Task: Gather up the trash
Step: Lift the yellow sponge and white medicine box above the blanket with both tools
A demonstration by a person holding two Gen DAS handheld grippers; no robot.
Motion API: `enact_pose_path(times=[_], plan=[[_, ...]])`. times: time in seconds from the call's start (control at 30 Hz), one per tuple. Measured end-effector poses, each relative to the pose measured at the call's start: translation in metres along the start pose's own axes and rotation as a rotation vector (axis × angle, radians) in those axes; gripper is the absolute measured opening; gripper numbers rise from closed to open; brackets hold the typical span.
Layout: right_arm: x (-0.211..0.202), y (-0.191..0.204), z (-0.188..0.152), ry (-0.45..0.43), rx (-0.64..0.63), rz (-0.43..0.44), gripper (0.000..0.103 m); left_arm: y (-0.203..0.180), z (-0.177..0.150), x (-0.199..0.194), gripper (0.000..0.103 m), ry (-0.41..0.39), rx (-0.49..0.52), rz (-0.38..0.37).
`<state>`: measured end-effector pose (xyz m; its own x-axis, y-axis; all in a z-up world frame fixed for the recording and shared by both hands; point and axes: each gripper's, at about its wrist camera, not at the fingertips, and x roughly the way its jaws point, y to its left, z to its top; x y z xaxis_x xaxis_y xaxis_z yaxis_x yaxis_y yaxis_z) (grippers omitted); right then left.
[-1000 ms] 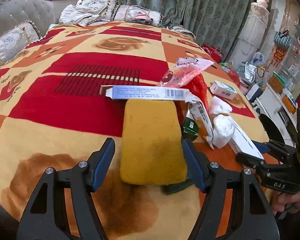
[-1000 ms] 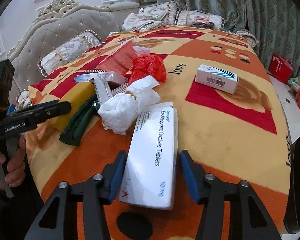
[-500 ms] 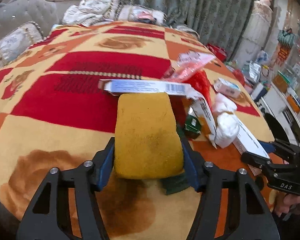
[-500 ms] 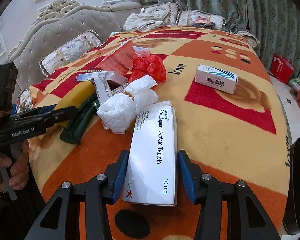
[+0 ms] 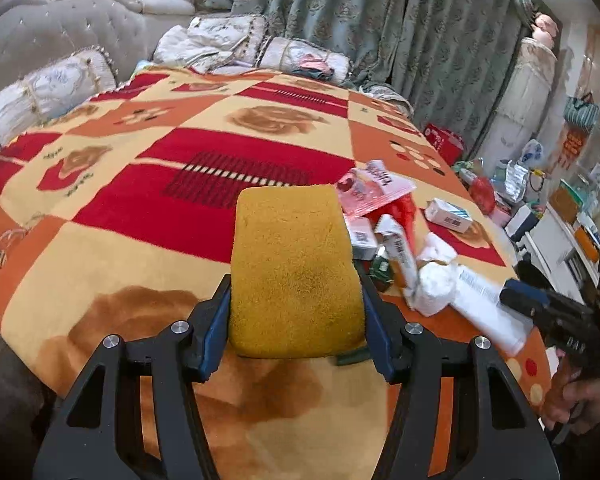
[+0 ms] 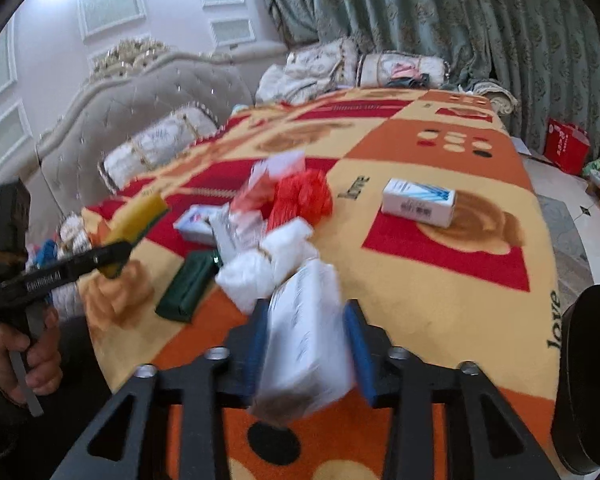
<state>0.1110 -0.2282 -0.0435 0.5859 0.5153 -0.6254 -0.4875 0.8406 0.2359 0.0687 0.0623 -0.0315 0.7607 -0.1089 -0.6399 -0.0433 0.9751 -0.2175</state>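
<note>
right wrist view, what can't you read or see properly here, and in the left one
- Right wrist: print on the white tablet box, motion blur.
- Left wrist: its near end, hidden by the right gripper.
- Left wrist: green scouring side of the yellow sponge, mostly underneath.
- Right wrist: wording on the small white carton, too small.

Left tongs (image 5: 296, 336) and right tongs (image 6: 306, 350) both clamped, the right's jaws just closing
</note>
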Motion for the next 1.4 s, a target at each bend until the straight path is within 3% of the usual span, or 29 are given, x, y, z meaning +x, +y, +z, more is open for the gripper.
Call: enact_pose_path(times=[0.17, 0.23, 0.27, 0.37, 0.63, 0.8, 0.97, 1.13, 1.23, 1.3, 1.4], plan=[[-0.007, -0.006, 0.001, -0.017, 0.017, 0.011, 0.035, -0.012, 0.000, -0.004, 0.058, 0.000, 0.025, -0.024], [-0.005, -0.001, -0.001, -0.008, 0.005, 0.020, 0.039, -0.014, -0.001, -0.004, 0.058, 0.005, 0.024, -0.034], [-0.003, 0.002, -0.002, 0.002, -0.007, 0.017, 0.046, -0.014, -0.001, -0.003, 0.058, 0.009, 0.024, -0.037], [0.006, 0.010, -0.008, 0.052, -0.071, -0.034, 0.049, -0.016, -0.003, -0.003, 0.058, 0.013, 0.027, -0.041], [0.023, -0.003, -0.016, 0.132, -0.065, -0.101, 0.049, -0.018, -0.007, -0.003, 0.058, 0.022, 0.031, -0.046], [0.016, -0.006, -0.012, 0.084, -0.055, -0.095, 0.049, -0.019, -0.012, -0.001, 0.058, 0.037, 0.028, -0.055], [0.025, -0.007, -0.017, 0.130, -0.056, -0.114, 0.049, -0.020, -0.012, 0.001, 0.058, 0.041, 0.027, -0.062], [0.024, -0.016, -0.016, 0.122, 0.008, -0.102, 0.049, -0.021, -0.012, 0.000, 0.058, 0.042, 0.024, -0.063], [0.024, -0.021, -0.015, 0.123, 0.045, -0.095, 0.038, -0.022, -0.012, 0.001, 0.058, 0.043, 0.023, -0.065], [0.026, -0.024, -0.016, 0.139, 0.059, -0.093, 0.018, -0.023, -0.013, 0.000, 0.058, 0.043, 0.025, -0.065], [0.025, -0.025, -0.015, 0.135, 0.066, -0.105, 0.018, -0.024, -0.012, 0.000, 0.058, 0.039, 0.026, -0.068]])
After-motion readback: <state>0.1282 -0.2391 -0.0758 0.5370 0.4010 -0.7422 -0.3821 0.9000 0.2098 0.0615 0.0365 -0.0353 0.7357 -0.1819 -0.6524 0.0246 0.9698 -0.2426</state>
